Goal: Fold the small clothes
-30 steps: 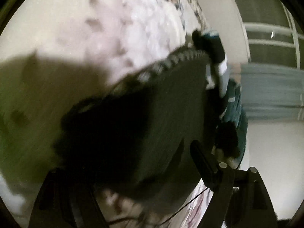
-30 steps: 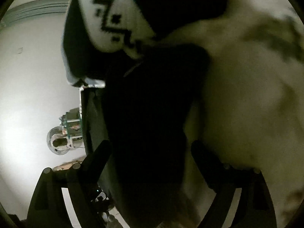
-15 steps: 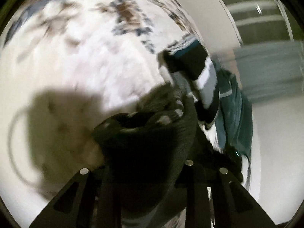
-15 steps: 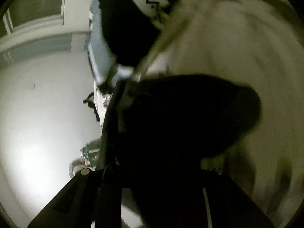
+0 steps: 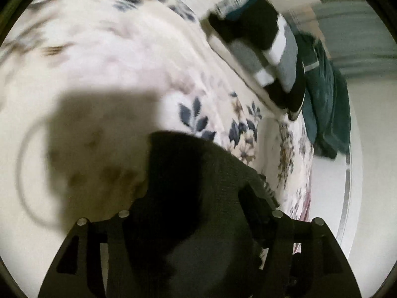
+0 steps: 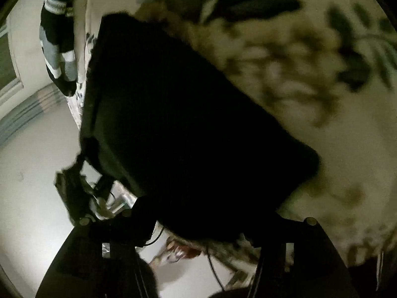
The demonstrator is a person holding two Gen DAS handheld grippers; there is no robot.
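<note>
A dark knitted garment (image 5: 193, 188) fills the space between the fingers of my left gripper (image 5: 191, 223), which is shut on it above the floral bedspread (image 5: 119, 57). In the right wrist view the same dark garment (image 6: 188, 124) hangs as a flat black panel, and my right gripper (image 6: 196, 226) is shut on its lower edge. The fingertips of both grippers are hidden by the cloth.
A black, white and grey striped garment (image 5: 268, 47) and a teal cloth (image 5: 325, 104) lie at the bed's far edge; the striped one also shows in the right wrist view (image 6: 58, 49). White wall and floor (image 6: 32, 173) lie beyond the bed edge.
Both grippers closed on the dark garment and drew it back from the striped garment, which now lies farther off. The garment now hangs flatter between them.
</note>
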